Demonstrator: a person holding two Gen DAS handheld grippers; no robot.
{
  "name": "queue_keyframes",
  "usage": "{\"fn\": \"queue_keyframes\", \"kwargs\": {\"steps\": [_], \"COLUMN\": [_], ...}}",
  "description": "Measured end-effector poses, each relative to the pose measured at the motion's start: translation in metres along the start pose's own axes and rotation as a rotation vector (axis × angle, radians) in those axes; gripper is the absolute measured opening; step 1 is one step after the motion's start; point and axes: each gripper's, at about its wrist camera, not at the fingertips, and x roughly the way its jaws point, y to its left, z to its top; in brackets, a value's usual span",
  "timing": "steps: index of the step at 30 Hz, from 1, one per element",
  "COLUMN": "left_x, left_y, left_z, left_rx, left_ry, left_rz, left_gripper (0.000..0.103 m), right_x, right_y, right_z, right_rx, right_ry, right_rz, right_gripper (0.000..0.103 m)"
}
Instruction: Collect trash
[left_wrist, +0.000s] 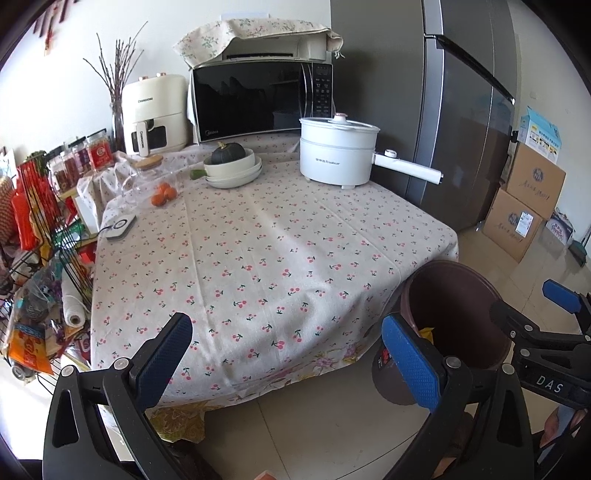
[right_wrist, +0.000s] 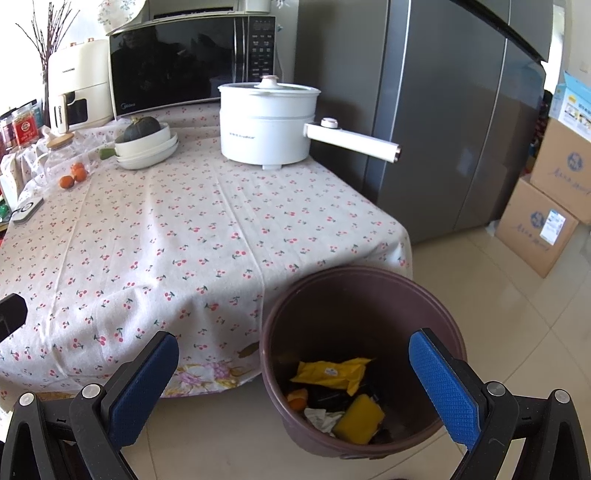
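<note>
A brown trash bin (right_wrist: 364, 295) stands on the floor at the table's near right corner; it also shows in the left wrist view (left_wrist: 456, 295). Inside lie a yellow wrapper (right_wrist: 332, 373), a yellow sponge (right_wrist: 360, 419), a crumpled white paper (right_wrist: 321, 419) and an orange peel (right_wrist: 297, 398). My right gripper (right_wrist: 295, 384) is open and empty, right above the bin's mouth. My left gripper (left_wrist: 291, 354) is open and empty over the table's front edge, left of the bin. The right gripper's blue pad shows in the left wrist view (left_wrist: 561, 297).
The table with cherry-print cloth (left_wrist: 258, 251) carries a white electric pot (left_wrist: 338, 151), stacked bowls with a squash (left_wrist: 232, 162), small oranges (left_wrist: 162, 195), a microwave (left_wrist: 258, 99) and an air fryer (left_wrist: 153, 110). A fridge (left_wrist: 461, 110) and cardboard boxes (left_wrist: 524, 206) stand right. A cluttered wire rack (left_wrist: 40, 258) stands left.
</note>
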Motion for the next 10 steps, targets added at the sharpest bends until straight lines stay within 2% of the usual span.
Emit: {"fn": "queue_keyframes", "kwargs": {"steps": [7,10], "left_x": [0.001,0.0], "left_y": [0.001,0.011], "left_z": [0.0,0.01], "left_rx": [-0.013,-0.03], "left_ry": [0.034,0.047], "left_rz": [-0.032,-0.033], "left_gripper": [0.103,0.103], "right_x": [-0.002,-0.002], "right_y": [-0.002,-0.001], "right_z": [0.001,0.002], "right_rx": [0.004,0.005], "right_ry": [-0.01,-0.014], "right_rz": [-0.007,-0.003], "right_gripper": [0.102,0.102]}}
